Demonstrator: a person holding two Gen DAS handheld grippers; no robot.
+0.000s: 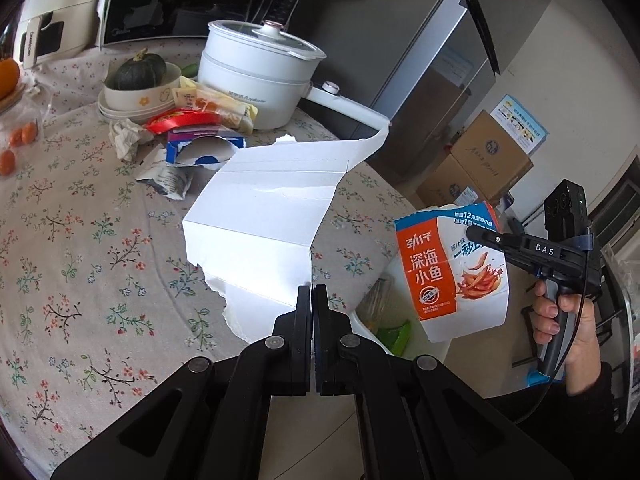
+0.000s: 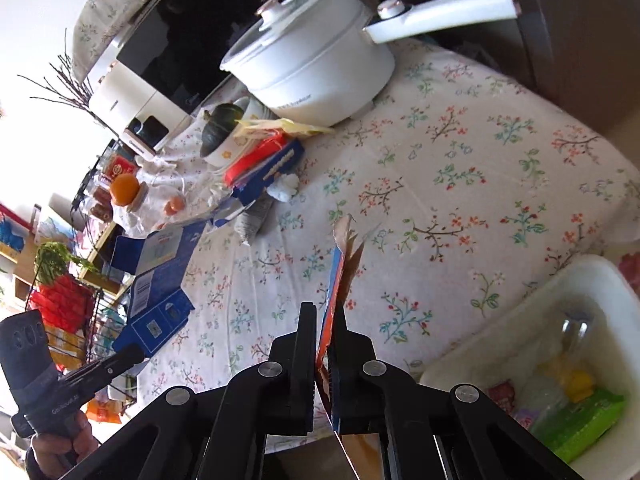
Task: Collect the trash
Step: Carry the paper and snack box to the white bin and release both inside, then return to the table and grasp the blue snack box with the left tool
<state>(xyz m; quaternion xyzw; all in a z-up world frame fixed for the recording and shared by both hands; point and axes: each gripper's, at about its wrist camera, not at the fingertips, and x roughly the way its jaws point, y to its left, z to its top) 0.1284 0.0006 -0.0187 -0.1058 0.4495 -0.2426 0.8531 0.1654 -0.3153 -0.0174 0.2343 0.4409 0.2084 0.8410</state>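
Note:
My left gripper (image 1: 311,292) is shut on a torn, flattened carton (image 1: 264,216), white inside and blue outside, held above the flowered tablecloth; the right wrist view shows its blue side (image 2: 156,280) and the left gripper (image 2: 132,354). My right gripper (image 2: 325,312) is shut on an orange snack box piece (image 2: 340,276); in the left wrist view that piece (image 1: 452,272) hangs from the right gripper (image 1: 478,236) over a white bin (image 1: 400,308). The bin (image 2: 520,320) holds a bottle and green wrapper. More trash lies by the bowls: crumpled paper (image 1: 124,136), a blue torn box (image 1: 208,150), a red wrapper (image 1: 184,120).
A white electric pot (image 1: 260,76) with a long handle, a microwave (image 1: 192,0), a bowl with a green squash (image 1: 140,76) and small oranges (image 1: 16,140) stand at the back of the table. A fridge (image 1: 460,60) and cardboard boxes (image 1: 480,160) stand beyond the table's edge.

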